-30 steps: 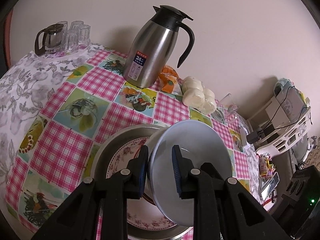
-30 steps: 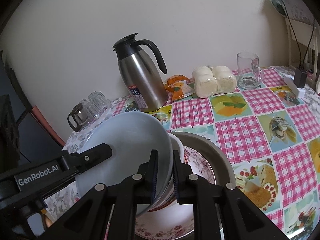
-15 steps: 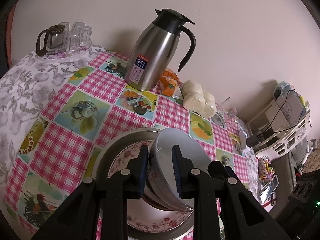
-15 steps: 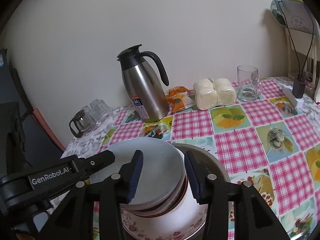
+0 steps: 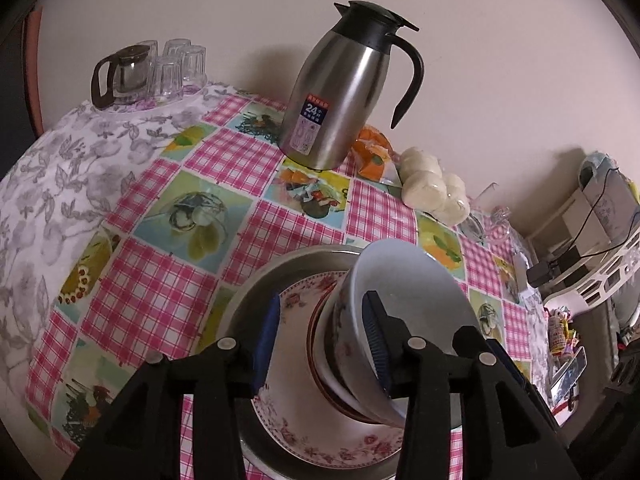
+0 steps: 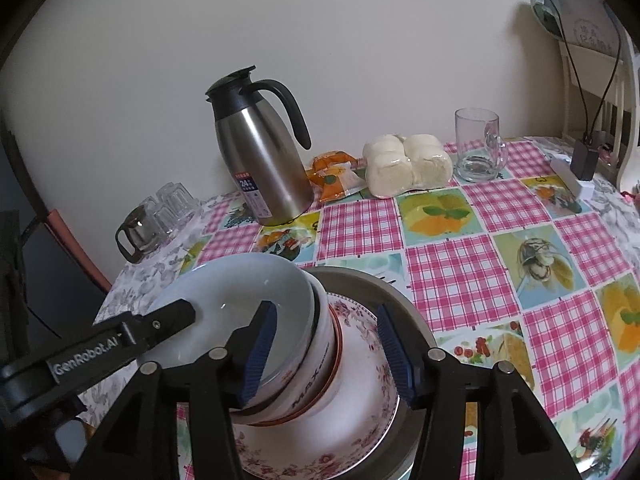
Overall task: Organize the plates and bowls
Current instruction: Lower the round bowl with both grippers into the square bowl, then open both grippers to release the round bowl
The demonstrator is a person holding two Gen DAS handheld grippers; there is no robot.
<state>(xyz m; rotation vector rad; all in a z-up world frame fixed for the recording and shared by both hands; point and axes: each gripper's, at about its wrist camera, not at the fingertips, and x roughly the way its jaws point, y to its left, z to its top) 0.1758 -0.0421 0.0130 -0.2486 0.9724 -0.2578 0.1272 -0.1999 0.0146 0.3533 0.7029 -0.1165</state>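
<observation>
- Left gripper (image 5: 320, 340) spread wide, blue pads either side of the white bowl (image 5: 404, 304) rim, not pinching.
- Right gripper (image 6: 326, 350) likewise spread, straddling the same rim from the opposite side.
- Bowl nested atop a stack of bowls (image 6: 316, 376), on the floral plate (image 5: 296, 420) inside the metal basin (image 6: 404, 312).
- Seen only from right wrist: glass mug (image 6: 478, 146) on the surface (image 6: 452, 268); left gripper's arm.

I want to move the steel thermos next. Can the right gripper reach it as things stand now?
Probably yes. The right gripper is open and holds nothing, and bare tablecloth lies between the bowl stack and the thermos; it must first lift clear of the bowls.
</observation>
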